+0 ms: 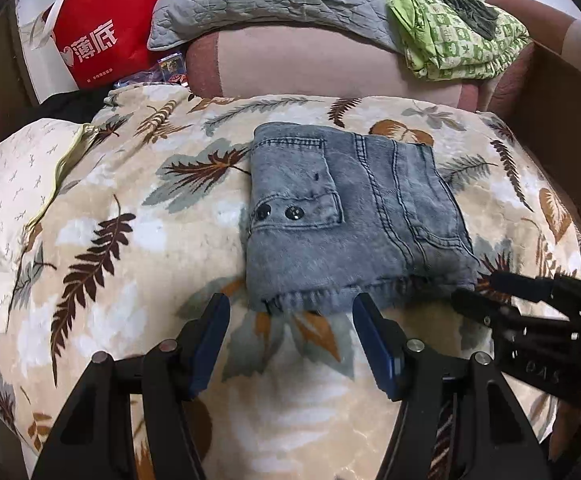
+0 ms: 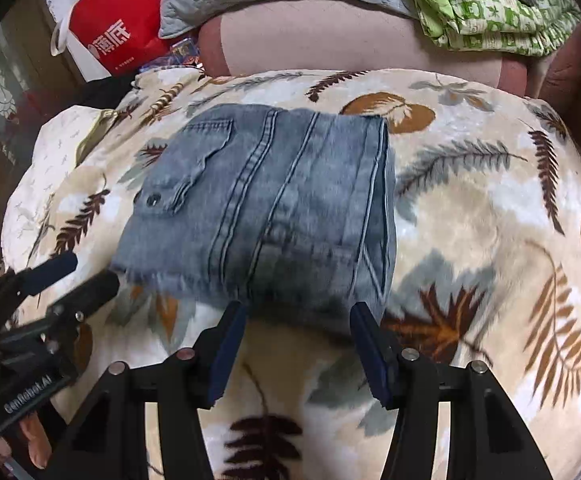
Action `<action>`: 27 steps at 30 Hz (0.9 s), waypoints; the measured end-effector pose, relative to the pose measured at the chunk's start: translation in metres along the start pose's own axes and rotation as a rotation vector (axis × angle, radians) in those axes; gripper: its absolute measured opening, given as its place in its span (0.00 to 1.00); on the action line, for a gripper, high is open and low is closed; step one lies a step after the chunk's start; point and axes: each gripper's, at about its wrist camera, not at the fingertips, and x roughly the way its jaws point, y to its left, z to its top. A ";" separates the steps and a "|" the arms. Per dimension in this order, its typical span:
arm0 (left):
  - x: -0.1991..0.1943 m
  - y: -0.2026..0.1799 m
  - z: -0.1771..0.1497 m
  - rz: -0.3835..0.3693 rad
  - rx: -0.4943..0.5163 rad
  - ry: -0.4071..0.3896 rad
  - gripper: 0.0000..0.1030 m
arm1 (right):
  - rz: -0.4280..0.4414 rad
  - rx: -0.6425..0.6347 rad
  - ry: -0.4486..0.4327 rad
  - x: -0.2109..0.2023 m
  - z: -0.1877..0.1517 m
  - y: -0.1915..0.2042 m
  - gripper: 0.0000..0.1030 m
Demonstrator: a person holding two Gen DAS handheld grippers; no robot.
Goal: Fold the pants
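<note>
The pants [image 1: 354,216], made of grey-blue denim, lie already folded into a compact, almost square packet on the leaf-patterned blanket [image 1: 138,240] that covers the bed, a little to the far side of both tools. I judge the denim to be soft but rather thick and a bit heavy for its size; the several layers will bend easily yet keep a crease, and the rough cloth should not slip between the pads. The frayed hem at the near edge is loose, so a pinch there could take only the top layer; the stitched seams or the whole thickness at a corner look like the safer place to take hold. The left tool [image 1: 290,312] hovers just before the near edge, its blue pads spread apart with nothing between them. The right tool [image 2: 298,320] is also just at the near edge, toward the right corner, jaws spread and empty. Both tools point steeply down toward the bed, side by side, neither one touching the cloth as far as I can see.
</note>
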 end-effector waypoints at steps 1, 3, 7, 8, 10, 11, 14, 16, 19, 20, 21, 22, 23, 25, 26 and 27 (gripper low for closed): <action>-0.001 -0.001 -0.002 -0.001 -0.004 -0.003 0.63 | 0.004 0.001 -0.005 -0.003 -0.005 0.000 0.57; -0.005 -0.002 -0.006 -0.005 -0.008 -0.011 0.63 | 0.001 0.001 -0.031 -0.014 -0.012 0.001 0.62; -0.013 -0.003 -0.012 -0.003 -0.013 -0.029 0.63 | -0.009 -0.005 -0.075 -0.033 -0.026 0.000 0.81; -0.015 -0.003 -0.013 0.000 -0.016 -0.035 0.64 | -0.008 -0.006 -0.082 -0.036 -0.029 0.000 0.81; -0.017 -0.002 -0.017 0.006 -0.021 -0.046 0.64 | -0.005 0.002 -0.088 -0.042 -0.036 -0.002 0.83; -0.019 -0.002 -0.018 0.010 -0.023 -0.051 0.64 | -0.003 0.005 -0.091 -0.043 -0.038 -0.002 0.83; -0.021 -0.001 -0.021 0.016 -0.025 -0.056 0.64 | -0.004 0.007 -0.100 -0.048 -0.043 -0.003 0.83; -0.023 -0.002 -0.022 0.022 -0.024 -0.063 0.65 | -0.004 0.004 -0.110 -0.052 -0.045 -0.004 0.83; -0.026 -0.002 -0.023 0.028 -0.023 -0.070 0.65 | -0.010 -0.006 -0.124 -0.058 -0.045 -0.002 0.83; -0.027 -0.001 -0.023 0.027 -0.025 -0.073 0.65 | -0.013 -0.009 -0.130 -0.060 -0.045 -0.001 0.83; -0.028 -0.001 -0.024 0.026 -0.026 -0.074 0.65 | -0.015 -0.012 -0.134 -0.061 -0.044 0.000 0.83; -0.028 -0.001 -0.024 0.026 -0.028 -0.074 0.65 | -0.017 -0.015 -0.138 -0.062 -0.044 0.001 0.83; -0.029 -0.001 -0.025 0.025 -0.031 -0.077 0.65 | -0.018 -0.018 -0.141 -0.063 -0.044 0.001 0.83; -0.029 -0.001 -0.026 0.022 -0.031 -0.078 0.68 | -0.023 -0.022 -0.145 -0.064 -0.044 0.001 0.83; -0.030 -0.001 -0.027 0.022 -0.032 -0.081 0.69 | -0.025 -0.025 -0.145 -0.064 -0.045 0.001 0.83; -0.031 -0.001 -0.028 0.022 -0.032 -0.087 0.69 | -0.026 -0.027 -0.145 -0.063 -0.046 0.001 0.83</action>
